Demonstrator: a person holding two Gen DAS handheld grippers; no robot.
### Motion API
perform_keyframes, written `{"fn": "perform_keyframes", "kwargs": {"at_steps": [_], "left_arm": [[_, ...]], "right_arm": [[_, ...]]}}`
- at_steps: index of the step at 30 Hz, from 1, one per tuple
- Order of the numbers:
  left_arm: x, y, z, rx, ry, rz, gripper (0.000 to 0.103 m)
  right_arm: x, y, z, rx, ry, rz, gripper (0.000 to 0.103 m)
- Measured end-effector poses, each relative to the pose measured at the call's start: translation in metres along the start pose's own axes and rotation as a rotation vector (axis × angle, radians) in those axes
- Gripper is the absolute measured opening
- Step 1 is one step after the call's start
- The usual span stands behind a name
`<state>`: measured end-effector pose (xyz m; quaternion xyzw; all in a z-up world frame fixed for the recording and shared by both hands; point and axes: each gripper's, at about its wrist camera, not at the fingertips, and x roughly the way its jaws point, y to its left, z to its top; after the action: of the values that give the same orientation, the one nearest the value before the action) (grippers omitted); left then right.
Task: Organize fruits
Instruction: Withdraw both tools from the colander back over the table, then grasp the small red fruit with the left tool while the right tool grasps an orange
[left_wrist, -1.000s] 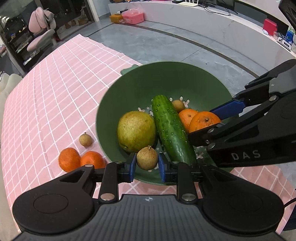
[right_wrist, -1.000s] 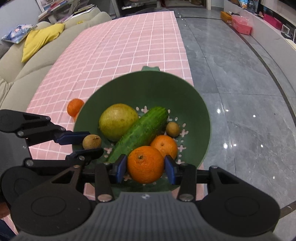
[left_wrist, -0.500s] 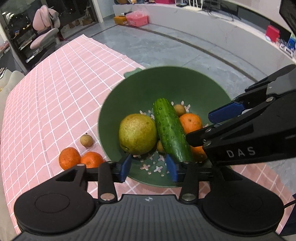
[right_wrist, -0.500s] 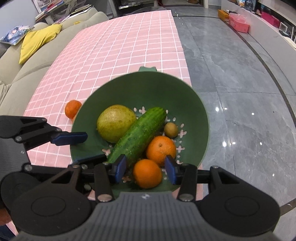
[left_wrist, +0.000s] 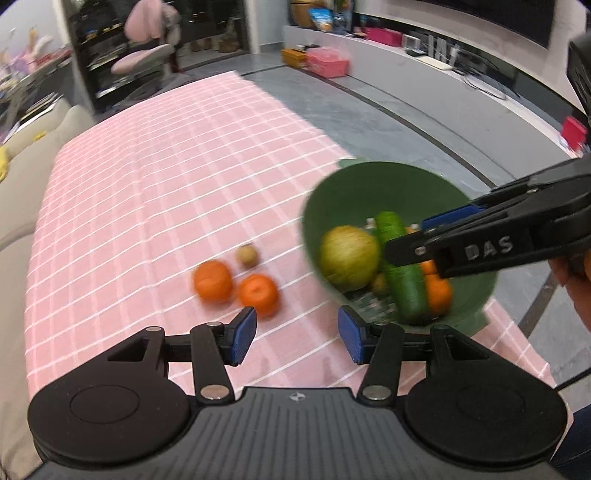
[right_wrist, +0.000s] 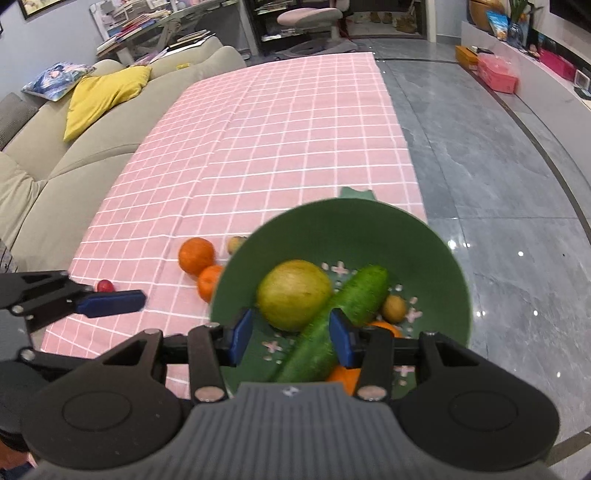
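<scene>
Where cucumber (right_wrist: 332, 325) overlaps, oranges (right_wrist: 345, 376) half-hidden, bowl (right_wrist: 436, 258) blurred

bowl (right_wrist: 436, 254): dark green, pale pink flower shapes inside
cloth (right_wrist: 258, 147) under bowl: pink, white grid
cucumber (right_wrist: 343, 310) in bowl: bright green
round fruit (right_wrist: 293, 293) in bowl: yellow-green
two oranges (left_wrist: 255, 293) left of bowl: orange

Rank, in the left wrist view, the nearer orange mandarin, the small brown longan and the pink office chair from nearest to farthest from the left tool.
1. Nearer orange mandarin, just beyond the left tool, on the pink checked cloth.
2. Small brown longan, behind the mandarin.
3. Pink office chair, far back across the room.
</scene>
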<state>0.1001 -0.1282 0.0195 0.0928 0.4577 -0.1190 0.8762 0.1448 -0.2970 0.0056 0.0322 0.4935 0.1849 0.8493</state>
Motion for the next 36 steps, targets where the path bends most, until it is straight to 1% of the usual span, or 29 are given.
{"fn": "perform_keyframes", "kwargs": {"at_steps": [2, 6, 11, 17, 22, 27, 30, 33, 36], "left_arm": [[-0.005, 0.016, -0.008, -0.034, 0.01, 0.01, 0.064], [-0.011, 0.044, -0.029, -0.085, 0.032, 0.052, 0.064], [-0.019, 0.079, -0.052, -0.155, 0.044, 0.077, 0.064], [-0.024, 0.11, -0.071, -0.186, 0.055, 0.098, 0.064], [-0.02, 0.131, -0.081, -0.214, 0.048, 0.11, 0.064], [-0.011, 0.153, -0.091, -0.298, 0.02, 0.13, 0.064], [0.0, 0.162, -0.094, -0.336, 0.029, 0.148, 0.064], [0.009, 0.167, -0.09, -0.341, 0.011, 0.158, 0.064], [0.019, 0.171, -0.087, -0.362, 0.012, 0.151, 0.064]], "right_arm": [[0.003, 0.006, 0.001, -0.009, 0.001, 0.002, 0.044], [0.011, 0.021, 0.004, -0.031, 0.007, 0.008, 0.044], [0.021, 0.046, 0.009, -0.058, 0.007, 0.029, 0.044], [0.036, 0.079, 0.008, -0.098, 0.012, 0.054, 0.043], [0.047, 0.105, 0.002, -0.129, -0.002, 0.05, 0.043], [0.063, 0.131, -0.007, -0.214, 0.004, 0.012, 0.043], [0.075, 0.144, -0.013, -0.284, 0.004, -0.027, 0.043], [0.087, 0.154, -0.019, -0.356, -0.012, -0.102, 0.043], [0.1, 0.161, -0.024, -0.441, -0.04, -0.204, 0.043]]}}
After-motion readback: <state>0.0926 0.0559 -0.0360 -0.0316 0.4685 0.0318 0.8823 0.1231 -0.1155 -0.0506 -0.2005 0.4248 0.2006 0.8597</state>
